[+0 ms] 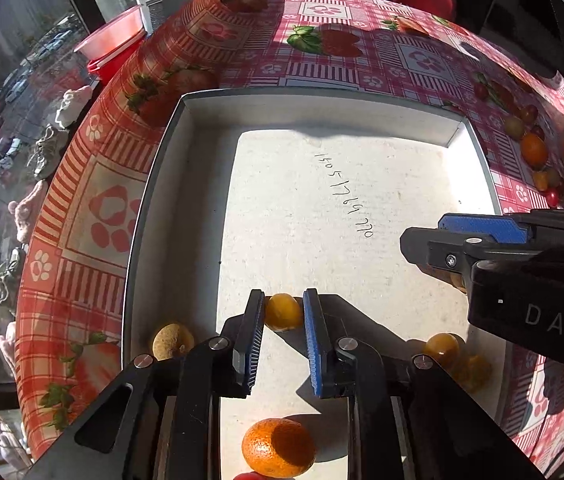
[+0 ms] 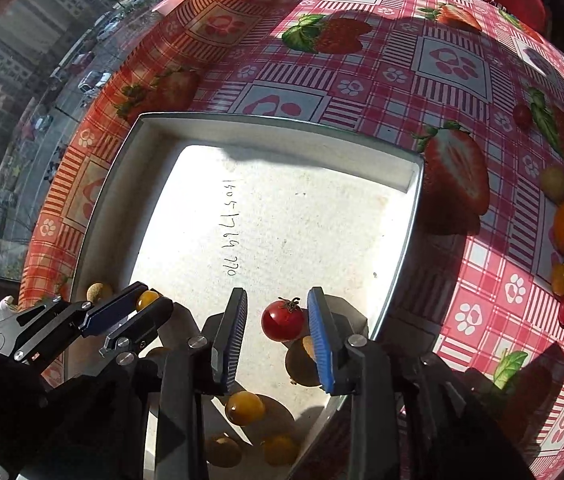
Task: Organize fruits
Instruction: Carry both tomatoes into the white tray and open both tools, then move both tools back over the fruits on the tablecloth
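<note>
Left gripper [image 1: 283,314] released around small yellow-orange fruit [image 1: 283,311] on white tray [image 1: 186,184] floor. Right gripper [image 2: 278,320] released around glossy red cherry tomato [image 2: 283,320], seen only in right view; mandarin [image 1: 278,447] only in left.

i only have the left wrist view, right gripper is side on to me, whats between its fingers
observer: A red cherry tomato, stem up, sits between the fingers of the right gripper.
operator: is it clamped on it
observer: No. There is a clear gap between the tomato and the dark finger, and the tomato rests on the floor of the box.
operator: anything close that could get in the way
observer: A dull brownish fruit lies just beside the tomato on its near side, partly hidden behind the blue finger.
</note>
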`<state>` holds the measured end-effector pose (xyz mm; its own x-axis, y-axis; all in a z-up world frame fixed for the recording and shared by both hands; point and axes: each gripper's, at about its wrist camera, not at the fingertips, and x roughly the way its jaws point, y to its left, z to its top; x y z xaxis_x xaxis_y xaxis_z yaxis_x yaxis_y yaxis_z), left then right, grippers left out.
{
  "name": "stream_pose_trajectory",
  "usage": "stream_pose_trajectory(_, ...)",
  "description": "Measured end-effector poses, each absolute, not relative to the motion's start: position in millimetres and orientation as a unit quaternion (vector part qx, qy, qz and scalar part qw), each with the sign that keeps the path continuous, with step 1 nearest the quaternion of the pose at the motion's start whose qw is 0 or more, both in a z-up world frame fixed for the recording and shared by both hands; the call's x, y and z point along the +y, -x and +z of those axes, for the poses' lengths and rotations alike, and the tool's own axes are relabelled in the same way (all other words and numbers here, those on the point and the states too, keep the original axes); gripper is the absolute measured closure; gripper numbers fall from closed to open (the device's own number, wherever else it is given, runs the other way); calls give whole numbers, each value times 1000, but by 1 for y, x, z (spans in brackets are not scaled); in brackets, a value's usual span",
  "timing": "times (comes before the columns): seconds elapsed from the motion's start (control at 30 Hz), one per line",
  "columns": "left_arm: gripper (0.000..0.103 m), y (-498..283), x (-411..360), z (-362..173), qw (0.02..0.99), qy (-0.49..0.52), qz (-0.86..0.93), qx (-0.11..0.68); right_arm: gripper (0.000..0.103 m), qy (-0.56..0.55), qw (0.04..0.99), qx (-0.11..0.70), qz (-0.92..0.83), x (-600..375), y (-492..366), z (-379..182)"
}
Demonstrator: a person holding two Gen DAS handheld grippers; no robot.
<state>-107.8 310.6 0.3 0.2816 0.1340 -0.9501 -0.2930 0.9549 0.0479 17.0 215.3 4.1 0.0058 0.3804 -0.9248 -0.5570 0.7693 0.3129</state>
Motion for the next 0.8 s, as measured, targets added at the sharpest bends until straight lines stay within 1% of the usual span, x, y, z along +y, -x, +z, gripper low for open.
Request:
stream_pose_trajectory(0.03,44,107,311,0,796,65,138,585,59,69,705,622,334,215,-17,5)
stream_pose_trajectory(0.07,18,108,311,1,797,64,145,583,55,66,704,622,337,215,-17,6)
stream_pose_trajectory(0.1,17,109,311,4,803,64,150,574,49,62,703,622,340,215,-18,7)
stream_pose_trajectory(0.13,17,110,312,5,805,65,148,571,44,55,700,622,345,215,-18,8)
stream_pose_trajectory(0.17,17,110,311,6,802,65,147,575,42,51,700,622,348,214,-19,10)
stream_pose_trajectory(0.23,17,110,310,6,799,58,152,579,33,41,699,619,355,212,-19,14)
stream_pose_trajectory(0.27,17,110,309,6,798,57,152,580,30,35,699,617,359,210,-19,18)
stream_pose_trajectory(0.3,17,110,309,7,798,57,150,581,23,29,701,615,361,209,-19,21)
stream_pose_trajectory(0.33,17,110,307,8,798,55,149,581,19,28,705,611,359,206,-19,25)
stream_pose_trajectory(0.6,17,103,278,23,805,40,124,579,18,-4,730,600,327,164,-24,45)
stream_pose_trajectory(0.8,17,89,248,36,814,32,95,573,18,-21,747,608,267,106,-25,37)
